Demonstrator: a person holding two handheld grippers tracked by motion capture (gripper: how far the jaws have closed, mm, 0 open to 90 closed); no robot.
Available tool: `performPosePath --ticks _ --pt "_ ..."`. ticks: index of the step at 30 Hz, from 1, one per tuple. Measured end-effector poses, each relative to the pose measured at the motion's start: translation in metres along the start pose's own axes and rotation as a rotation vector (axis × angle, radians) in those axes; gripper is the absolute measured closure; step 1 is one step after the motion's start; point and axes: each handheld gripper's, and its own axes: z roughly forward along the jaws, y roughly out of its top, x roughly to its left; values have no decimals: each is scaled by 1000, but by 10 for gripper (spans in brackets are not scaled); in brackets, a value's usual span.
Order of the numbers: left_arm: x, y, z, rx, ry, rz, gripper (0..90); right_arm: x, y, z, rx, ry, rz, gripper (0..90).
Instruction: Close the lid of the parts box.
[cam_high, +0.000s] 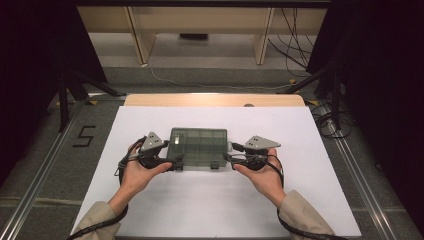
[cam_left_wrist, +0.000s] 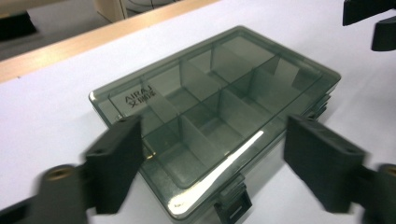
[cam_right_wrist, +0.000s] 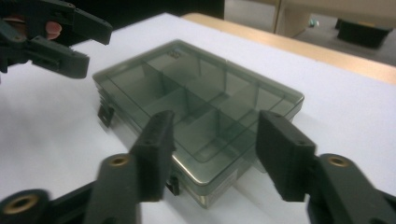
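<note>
Smoky translucent plastic compartment box (cam_high: 199, 147) is lying lid-closed; left gripper (cam_high: 176, 162) at nine o'clock and right gripper (cam_high: 229, 158) at three are gaping, gripping nothing.

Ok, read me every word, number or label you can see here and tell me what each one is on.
"AIRAJ": raised lettering on the lid of the grey see-through compartment box, near one corner.
Under it, a short line of characters on the same lid, too blurred to read.
"5": black tape mark on the floor left of the table.
A small mark on the box lid's far corner in the right gripper view is too small to read.
</note>
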Motion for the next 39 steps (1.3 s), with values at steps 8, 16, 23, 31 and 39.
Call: performPosePath --ticks 8,16,23,31,39 --pt "-8 -1 -17 -62 -11 2 5 1 -2 -26 -53 35 0 278" --pt "-12 -7 -30 -81 -18 -3 0 -1 -12 -52 -74 16 -2 232" --pt "-14 -13 -40 -79 -22 1 0 -4 -22 -77 -70 -2 6 231" --pt "-14 -17 -48 -89 -15 -8 0 -5 -27 -88 -90 -12 11 231" --pt "-13 -22 -56 -101 -14 -12 2 -5 -34 -101 -82 -34 12 231"
